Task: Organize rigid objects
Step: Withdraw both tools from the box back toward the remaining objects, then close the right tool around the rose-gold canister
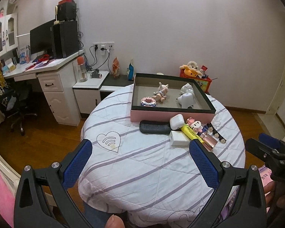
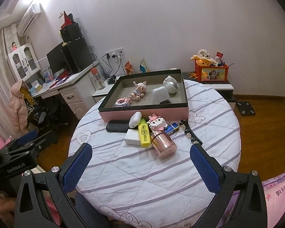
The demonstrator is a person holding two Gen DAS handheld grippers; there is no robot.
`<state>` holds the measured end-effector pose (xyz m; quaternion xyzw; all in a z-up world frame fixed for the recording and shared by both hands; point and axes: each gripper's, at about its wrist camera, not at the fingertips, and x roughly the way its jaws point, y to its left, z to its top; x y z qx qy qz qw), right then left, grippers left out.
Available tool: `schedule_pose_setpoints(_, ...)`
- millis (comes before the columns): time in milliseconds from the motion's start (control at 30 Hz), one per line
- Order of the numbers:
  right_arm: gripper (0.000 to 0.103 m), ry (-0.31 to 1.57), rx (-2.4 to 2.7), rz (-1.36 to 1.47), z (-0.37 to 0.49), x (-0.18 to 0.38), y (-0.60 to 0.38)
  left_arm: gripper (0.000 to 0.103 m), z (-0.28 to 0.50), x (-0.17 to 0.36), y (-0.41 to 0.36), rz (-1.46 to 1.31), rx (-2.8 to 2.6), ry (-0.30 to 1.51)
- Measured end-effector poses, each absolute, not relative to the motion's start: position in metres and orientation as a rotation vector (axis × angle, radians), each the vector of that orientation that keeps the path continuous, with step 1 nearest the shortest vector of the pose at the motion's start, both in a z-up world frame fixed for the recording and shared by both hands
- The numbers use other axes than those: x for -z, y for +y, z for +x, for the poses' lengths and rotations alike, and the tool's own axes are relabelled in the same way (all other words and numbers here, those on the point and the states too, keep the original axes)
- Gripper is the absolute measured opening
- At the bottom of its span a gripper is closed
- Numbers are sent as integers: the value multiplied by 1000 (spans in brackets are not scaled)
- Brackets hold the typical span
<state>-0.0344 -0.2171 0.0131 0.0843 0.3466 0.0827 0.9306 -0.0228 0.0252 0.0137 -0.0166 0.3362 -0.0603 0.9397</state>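
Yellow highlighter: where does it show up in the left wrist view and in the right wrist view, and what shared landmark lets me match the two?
Left wrist view: the yellow highlighter lies right of centre, angled between the white charger block and the rose-gold cylinder.
Right wrist view: the highlighter sits near centre, again between the charger block and the cylinder.
Shared landmark: the pink-sided tray just behind the pile.
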Motion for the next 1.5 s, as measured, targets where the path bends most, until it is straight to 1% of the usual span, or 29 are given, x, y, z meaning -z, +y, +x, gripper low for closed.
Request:
schedule_pose_setpoints(333,103,715,-164,155,-34,-12,-218,103,-19,-9,20,-26,138,701)
schedule_pose_setpoints(467,103,759,-133,135,-24,1,-221,103,-8,2,18,-29,140,735)
schedule_pose_setpoints(667,103,835,-123,124,-2,35,-232,103,12,22,11,-20,139,794)
schedule_pose_setpoints(833,96,877,-141,98,18,55,-236,103,27,36,2,-2,146,828)
schedule_pose_setpoints(900,87,897,-152,71,27,63,-235,103,35,42,-3,5,149,844)
schedule_pose_setpoints(967,83,918,-148,35,34,72,-234,103,40,48,-7,12,153,858)
schedule_pose_setpoints(1233,79,939,-176,-42,55,92,-229,103,59,70,-24,37,174,914)
schedule_pose_setpoints(1333,73,949,-198,-52,64,98,-225,103,65,76,-28,42,179,927)
schedule_pose_setpoints(1400,60,965,-204,-56,69,104,-223,103,68,79,-30,44,181,936)
schedule_pose_setpoints(1433,56,974,-212,-51,70,106,-223,103,70,80,-31,44,181,939)
schedule_pose_setpoints(1500,54,973,-221,-43,71,107,-222,103,73,84,-32,45,180,945)
